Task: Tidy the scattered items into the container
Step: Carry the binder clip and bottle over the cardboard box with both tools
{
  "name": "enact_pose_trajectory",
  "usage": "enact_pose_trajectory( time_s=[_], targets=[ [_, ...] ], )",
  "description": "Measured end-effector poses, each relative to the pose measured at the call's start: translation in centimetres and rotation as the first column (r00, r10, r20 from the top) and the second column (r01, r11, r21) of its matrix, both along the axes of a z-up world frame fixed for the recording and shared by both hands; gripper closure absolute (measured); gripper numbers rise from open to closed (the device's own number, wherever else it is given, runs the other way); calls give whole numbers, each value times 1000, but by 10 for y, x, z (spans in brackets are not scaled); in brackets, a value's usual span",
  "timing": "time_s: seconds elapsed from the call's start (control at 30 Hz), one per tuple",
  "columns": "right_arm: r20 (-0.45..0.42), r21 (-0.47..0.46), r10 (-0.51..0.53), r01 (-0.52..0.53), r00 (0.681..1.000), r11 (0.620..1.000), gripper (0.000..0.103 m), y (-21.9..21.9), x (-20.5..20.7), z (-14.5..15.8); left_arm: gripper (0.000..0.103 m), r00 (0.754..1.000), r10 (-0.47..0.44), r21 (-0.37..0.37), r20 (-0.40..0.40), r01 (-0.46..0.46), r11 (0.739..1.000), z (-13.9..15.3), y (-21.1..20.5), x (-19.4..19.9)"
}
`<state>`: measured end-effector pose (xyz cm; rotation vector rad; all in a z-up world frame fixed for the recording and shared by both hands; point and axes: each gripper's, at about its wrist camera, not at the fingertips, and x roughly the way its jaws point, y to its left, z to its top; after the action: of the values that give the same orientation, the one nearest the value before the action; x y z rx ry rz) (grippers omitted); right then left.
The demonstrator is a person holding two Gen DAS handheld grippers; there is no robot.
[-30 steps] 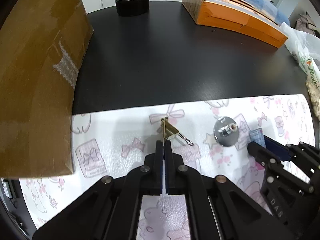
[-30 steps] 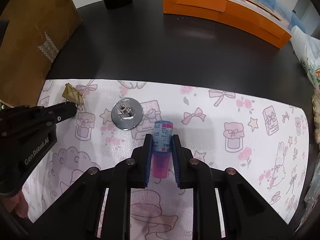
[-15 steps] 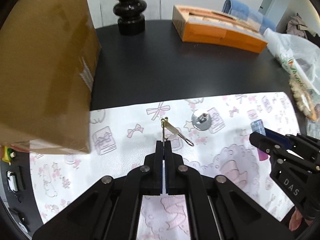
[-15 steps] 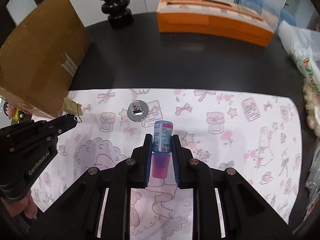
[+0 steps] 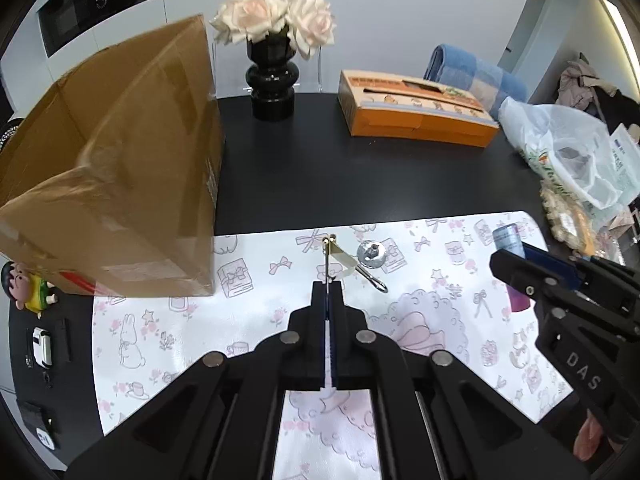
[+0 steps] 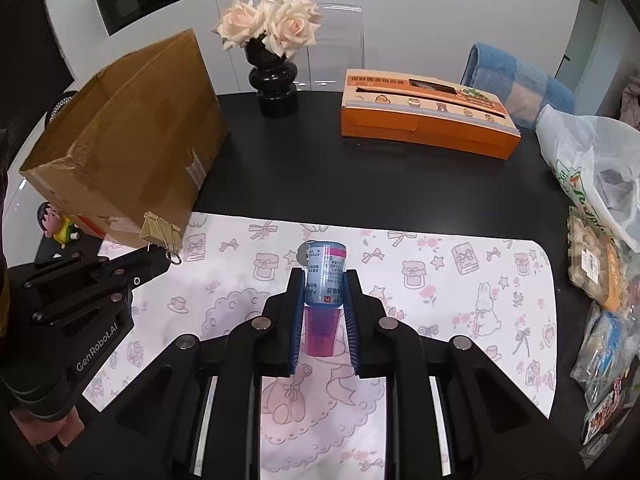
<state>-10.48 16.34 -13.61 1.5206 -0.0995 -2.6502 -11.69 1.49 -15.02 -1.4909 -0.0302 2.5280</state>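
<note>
**Brass clip and blue bottle both lifted clear of the mat**

Brass-coloured binder clip (image 6: pixel 159 232) hangs from the left hand-held gripper (image 5: pixel 328 286), pinched by one wire handle, jaws fully closed on it. Its other wire loop dangles free. One second ago the clip sat low over the patterned mat (image 5: pixel 256 320); now it rides high, seen from the right wrist against the near corner of the cardboard box (image 6: pixel 132 152).

Blue-labelled bottle with a pink cap (image 6: pixel 326 280) is clamped between the pads of the right hand-held gripper (image 6: pixel 325 292), cap toward the camera. It too has risen: the mat has dropped away in both views and the vase of roses (image 5: pixel 272 60) has come into frame.

Left behind on the mat: a round silver metal disc (image 5: pixel 372 254) with a small stud at centre, just right of the clip in the left view.

Box stands at far left, partly on the black tabletop (image 5: pixel 360 176); its opening is not visible from either camera, only brown taped sides.

Judgement: both pickups look done and the carry to the box is under way. The clip is nearer the box and likely goes in first. One item, the disc, remains. The single-handle hold on the clip looks loose; it could swing.
</note>
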Motion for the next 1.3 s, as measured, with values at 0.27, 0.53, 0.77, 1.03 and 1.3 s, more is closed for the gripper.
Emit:
enact_pose_trajectory(
  time_s=[0.27,0.53,0.77,1.03,1.3],
  targets=[
    [-34,-20,-10,9,999,1000,84,-6,29,27,102,1000,-4,37,-21,5,999,16,-5,27],
    [-63,-15,14,-15,998,1000,84,-19,33,48,102,999,3,61,-40,-1,998,31,-14,31],
    [-94,-7,40,-41,995,999,84,-39,20,70,102,996,22,67,-81,-17,998,56,-34,26],
    [-145,6,98,-98,985,995,84,-80,-2,103,102,989,64,67,-134,-55,996,90,-76,16],
    [-165,20,196,-195,967,981,84,-142,-38,129,102,976,145,69,-165,-135,988,116,-139,-8]
  ],
)
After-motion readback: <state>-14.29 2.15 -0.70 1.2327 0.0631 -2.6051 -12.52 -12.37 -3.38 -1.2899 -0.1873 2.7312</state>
